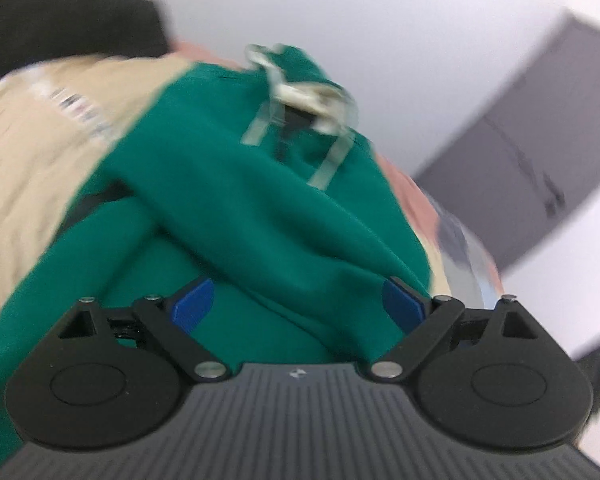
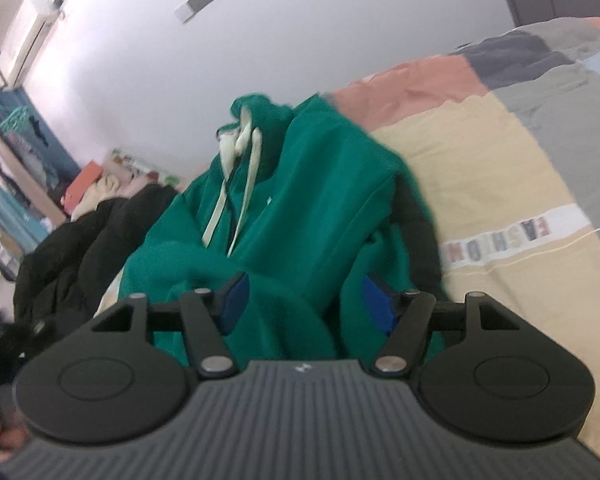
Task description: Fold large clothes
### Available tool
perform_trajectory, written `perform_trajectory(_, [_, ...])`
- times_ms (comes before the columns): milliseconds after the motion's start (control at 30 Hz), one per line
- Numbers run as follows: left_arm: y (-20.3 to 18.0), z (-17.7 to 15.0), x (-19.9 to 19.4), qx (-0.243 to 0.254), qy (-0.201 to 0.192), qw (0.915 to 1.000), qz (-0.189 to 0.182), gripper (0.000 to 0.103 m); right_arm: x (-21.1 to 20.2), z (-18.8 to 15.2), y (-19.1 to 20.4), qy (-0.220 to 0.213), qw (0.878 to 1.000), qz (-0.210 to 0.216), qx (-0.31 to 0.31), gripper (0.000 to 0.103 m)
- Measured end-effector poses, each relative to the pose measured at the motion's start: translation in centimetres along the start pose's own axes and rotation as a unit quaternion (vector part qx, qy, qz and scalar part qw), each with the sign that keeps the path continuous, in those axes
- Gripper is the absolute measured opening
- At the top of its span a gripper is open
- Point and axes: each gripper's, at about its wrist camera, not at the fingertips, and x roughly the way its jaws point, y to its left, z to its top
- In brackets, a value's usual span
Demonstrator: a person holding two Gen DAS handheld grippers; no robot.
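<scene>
My left wrist view is smeared by motion blur. Both views are evenly, softly lit, bending at the edges; my right view is sharper, blurring outward.

Left gripper (image 1: pixel 298 306) jaws wide apart; right gripper (image 2: pixel 306 300) jaws parted.

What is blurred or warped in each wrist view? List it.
Left wrist view: motion blur smears the green hoodie, its drawstrings and the beige bedding; the left gripper stays sharp. Right wrist view: milder blur, the hoodie is readable and the bedspread lettering is legible; fisheye bends the wall and bed edges, and the right gripper stays crisp.
</scene>
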Motion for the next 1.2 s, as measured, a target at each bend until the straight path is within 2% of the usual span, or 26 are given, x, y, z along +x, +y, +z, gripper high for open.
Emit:
perform_trajectory(100, [4.0,1.0,1.7,-0.056,-0.017,0.9982,-0.008,0.087,0.7,-0.6,0.7,0.019,1.0,-0.001,-0.014,0.066])
perform_trajectory(200, [6.3,2.2,3.6,-0.088,-0.023,0.9956,-0.02,0.083,1.1,-1.2,1.1,0.035,0.999,0.003,-0.021,0.066])
perform_trajectory(300, [7.8,3.0,5.7,-0.097,-0.016,0.9949,-0.018,0.068,1.8,-1.8,1.6,0.05,0.998,-0.005,-0.044,0.071])
perform_trajectory(400, [8.5,3.6,7.4,-0.101,-0.024,0.994,-0.035,0.037,3.0,-2.4,2.1,0.071,0.995,-0.014,-0.068,0.07])
perform_trajectory(433, [8.5,3.6,7.4,-0.098,-0.029,0.994,-0.038,0.022,3.2,-2.5,2.3,0.075,0.995,-0.015,-0.07,0.07])
perform_trajectory(467, [8.4,3.8,7.1,-0.094,-0.039,0.9936,-0.048,0.016,3.4,-2.6,2.4,0.077,0.994,-0.013,-0.072,0.07])
perform_trajectory(533, [8.5,4.4,5.9,-0.09,-0.066,0.9908,-0.075,0.013,3.5,-2.6,2.9,0.071,0.994,-0.011,-0.085,0.07])
perform_trajectory(567, [8.8,4.7,5.6,-0.094,-0.076,0.9893,-0.081,0.012,3.5,-2.7,3.3,0.065,0.993,-0.013,-0.101,0.067])
perform_trajectory(600, [9.0,5.2,4.9,-0.101,-0.086,0.9873,-0.088,0.012,3.3,-2.8,3.9,0.057,0.991,-0.016,-0.119,0.054])
perform_trajectory(700, [10.7,6.4,2.9,-0.132,-0.108,0.9808,-0.095,0.011,2.4,-3.3,5.9,0.022,0.985,-0.002,-0.172,0.036])
perform_trajectory(767, [12.1,6.8,1.9,-0.151,-0.116,0.9781,-0.085,0.011,1.8,-3.5,7.1,0.009,0.98,0.029,-0.199,0.033])
perform_trajectory(833, [13.6,6.9,1.4,-0.163,-0.113,0.9787,-0.055,0.011,1.5,-4.2,8.5,0.004,0.971,0.061,-0.233,0.03])
perform_trajectory(933, [15.9,6.8,1.6,-0.196,-0.091,0.9763,-0.013,0.011,2.0,-5.7,10.0,0.032,0.956,0.098,-0.276,0.029])
perform_trajectory(1033, [16.6,6.5,2.5,-0.189,-0.076,0.979,0.017,0.012,3.7,-7.0,10.5,0.067,0.948,0.083,-0.3,0.029])
perform_trajectory(1133, [16.3,6.5,3.2,-0.168,-0.076,0.9825,0.028,0.013,5.1,-7.2,10.1,0.083,0.951,0.071,-0.29,0.029])
perform_trajectory(1200, [16.1,6.5,2.8,-0.164,-0.077,0.9829,0.032,0.019,5.3,-6.9,9.8,0.088,0.953,0.073,-0.28,0.03])
